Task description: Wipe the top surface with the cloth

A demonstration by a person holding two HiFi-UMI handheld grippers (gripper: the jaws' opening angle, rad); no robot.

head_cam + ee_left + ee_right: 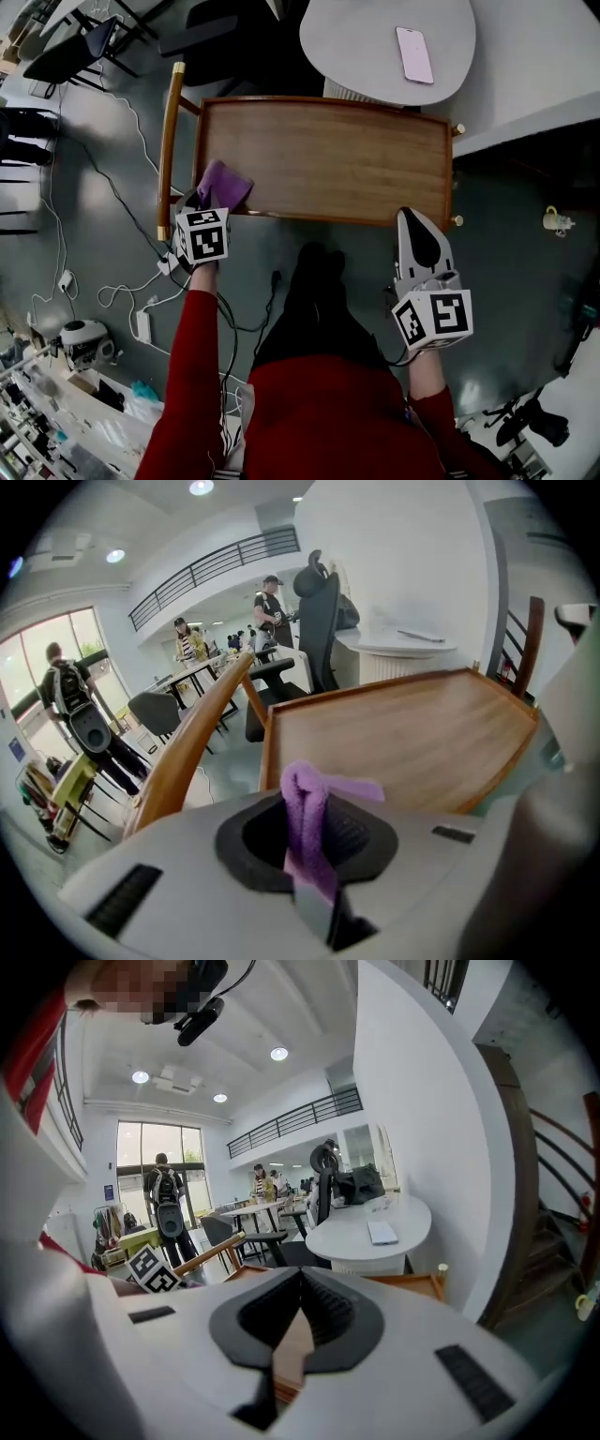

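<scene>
The wooden cart top (328,155) lies in front of me, a raised rim around it. A purple cloth (223,183) rests on its near left corner, pinched in my left gripper (208,199). In the left gripper view the cloth (305,808) stands folded between the dark pads of the left gripper (305,834), with the wooden top (403,733) stretching beyond. My right gripper (411,218) hangs at the near right rim, shut with nothing in it. The right gripper view shows that gripper (300,1283) with pads meeting and the cart's rim (403,1283) just past it.
The cart's wooden handle bar (169,150) runs along its left side. A round white table (375,37) with a phone (414,53) stands right behind the cart. Cables and a power strip (141,323) lie on the floor at left. People stand far off in the room.
</scene>
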